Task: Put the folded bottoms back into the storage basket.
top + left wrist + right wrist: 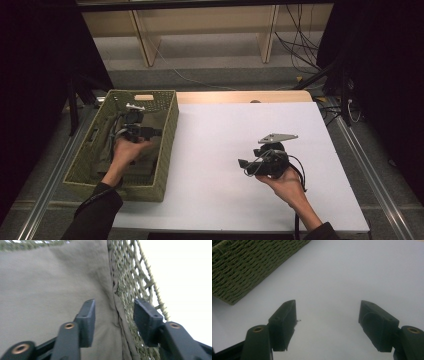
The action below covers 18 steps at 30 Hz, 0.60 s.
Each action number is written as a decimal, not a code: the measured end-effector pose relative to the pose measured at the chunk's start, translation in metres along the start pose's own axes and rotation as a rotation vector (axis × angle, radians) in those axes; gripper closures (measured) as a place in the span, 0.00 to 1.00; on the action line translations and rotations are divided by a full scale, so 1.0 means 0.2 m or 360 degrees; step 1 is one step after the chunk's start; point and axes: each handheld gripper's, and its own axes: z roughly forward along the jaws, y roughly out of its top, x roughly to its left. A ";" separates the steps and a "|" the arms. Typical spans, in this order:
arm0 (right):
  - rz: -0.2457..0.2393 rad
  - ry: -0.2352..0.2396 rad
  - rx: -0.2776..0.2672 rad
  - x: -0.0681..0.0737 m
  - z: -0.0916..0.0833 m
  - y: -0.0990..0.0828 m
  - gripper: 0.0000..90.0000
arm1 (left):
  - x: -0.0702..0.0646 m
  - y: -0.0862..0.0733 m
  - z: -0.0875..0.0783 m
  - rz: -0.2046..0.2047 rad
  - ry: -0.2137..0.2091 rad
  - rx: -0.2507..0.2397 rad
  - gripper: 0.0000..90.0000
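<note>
Your left claw (113,320) is spread over the grey cloth (50,285) inside the woven basket (132,277), pinching nothing. Your right claw (327,325) is spread above the white surface (352,272).

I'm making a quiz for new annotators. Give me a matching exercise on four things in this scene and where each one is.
Things:
1. left gripper
2. right gripper
3. olive cloth
4. woven basket

Places:
A. over the white table top, jaws open and empty
B. at the table's left edge
C. lying inside the basket
D. inside the basket, jaws open above the cloth

Pairs: 1-D, 2-A, 3-C, 4-B
</note>
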 end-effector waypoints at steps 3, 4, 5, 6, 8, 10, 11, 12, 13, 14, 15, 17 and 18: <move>0.0004 0.0000 -0.0014 0.00 -0.01 -0.01 0.35 | 0.00 0.01 -0.04 -0.0029 -0.0001 -0.0058 0.51; 0.0002 -0.0001 -0.0025 -0.01 -0.01 -0.01 0.35 | 0.00 0.01 -0.05 -0.0038 0.0005 -0.0076 0.48; 0.0004 -0.0002 -0.0028 -0.01 -0.01 -0.01 0.35 | -0.01 0.01 -0.07 -0.0041 0.0005 -0.0109 0.46; -0.0002 -0.0001 -0.0047 -0.01 -0.01 -0.01 0.34 | -0.01 0.01 -0.08 -0.0038 -0.0010 -0.0123 0.44; 0.0003 0.0000 -0.0065 -0.02 -0.02 -0.01 0.34 | -0.03 0.00 -0.11 -0.0043 -0.0036 -0.0166 0.40; 0.0004 0.0003 -0.0083 -0.02 -0.03 -0.02 0.34 | -0.06 -0.01 -0.15 -0.0035 -0.0090 -0.0210 0.36; 0.0008 0.0001 -0.0089 -0.02 -0.03 -0.02 0.33 | -0.08 -0.01 -0.16 -0.0033 -0.0107 -0.0238 0.34; 0.0002 0.0002 -0.0098 -0.02 -0.03 -0.03 0.33 | -0.09 -0.02 -0.17 -0.0021 -0.0124 -0.0252 0.33; 0.0003 0.0003 -0.0102 -0.02 -0.03 -0.03 0.33 | -0.12 -0.02 -0.18 -0.0004 -0.0156 -0.0277 0.32; 0.0001 0.0004 -0.0110 -0.02 -0.04 -0.03 0.33 | -0.14 -0.03 -0.19 0.0009 -0.0183 -0.0299 0.30; -0.0001 0.0007 -0.0120 -0.02 -0.04 -0.04 0.33 | -0.16 -0.04 -0.20 0.0021 -0.0210 -0.0320 0.29; 0.0001 0.0012 -0.0143 -0.02 -0.05 -0.04 0.33 | -0.20 -0.06 -0.21 0.0040 -0.0267 -0.0348 0.26; 0.0003 0.0016 -0.0154 -0.02 -0.05 -0.05 0.33 | -0.22 -0.07 -0.21 0.0049 -0.0294 -0.0364 0.26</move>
